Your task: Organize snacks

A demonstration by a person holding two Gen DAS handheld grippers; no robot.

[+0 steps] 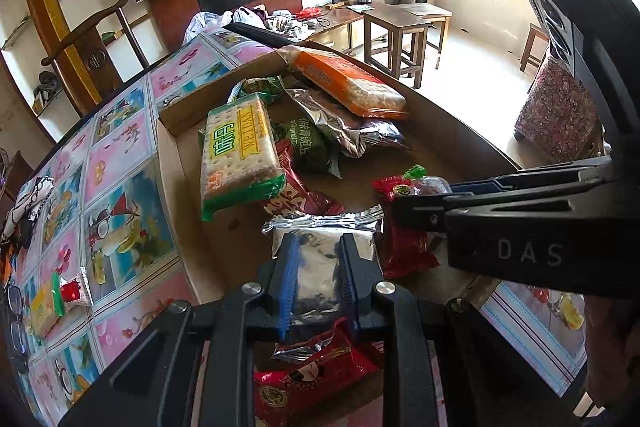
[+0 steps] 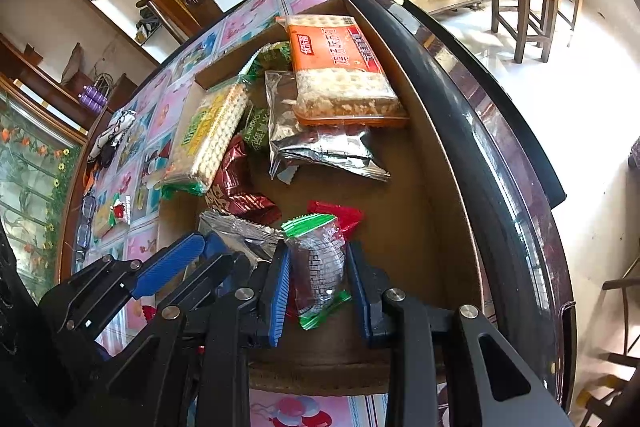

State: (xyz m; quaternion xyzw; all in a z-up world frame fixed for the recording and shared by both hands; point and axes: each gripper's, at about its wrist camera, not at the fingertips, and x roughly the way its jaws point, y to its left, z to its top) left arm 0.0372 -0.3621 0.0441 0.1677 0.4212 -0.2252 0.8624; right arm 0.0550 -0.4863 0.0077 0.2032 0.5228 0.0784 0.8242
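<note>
An open cardboard box (image 1: pixel 176 163) on the table holds loose snacks: a green cracker pack (image 1: pixel 240 155), an orange cracker pack (image 1: pixel 348 87), a silver bag (image 1: pixel 340 123) and a dark red packet (image 1: pixel 298 189). My left gripper (image 1: pixel 319 241) is shut on a silver foil packet (image 1: pixel 316 267) at the box's near end, above a red packet (image 1: pixel 312 379). Just to its right, my right gripper (image 2: pixel 319 251) is shut on a clear packet with green ends (image 2: pixel 320 267). A red packet (image 2: pixel 340 213) lies under it. In the right wrist view the left gripper (image 2: pixel 206 241) shows on the silver packet (image 2: pixel 240 231).
The box sits on a table with a flowered cloth (image 1: pixel 120 187) and a dark raised rim (image 2: pixel 480 147). Two small packets (image 1: pixel 52 303) and glasses (image 1: pixel 16 311) lie on the cloth left of the box. A wooden chair (image 1: pixel 100 39) stands behind the table, and stools (image 1: pixel 400 27) stand on the floor.
</note>
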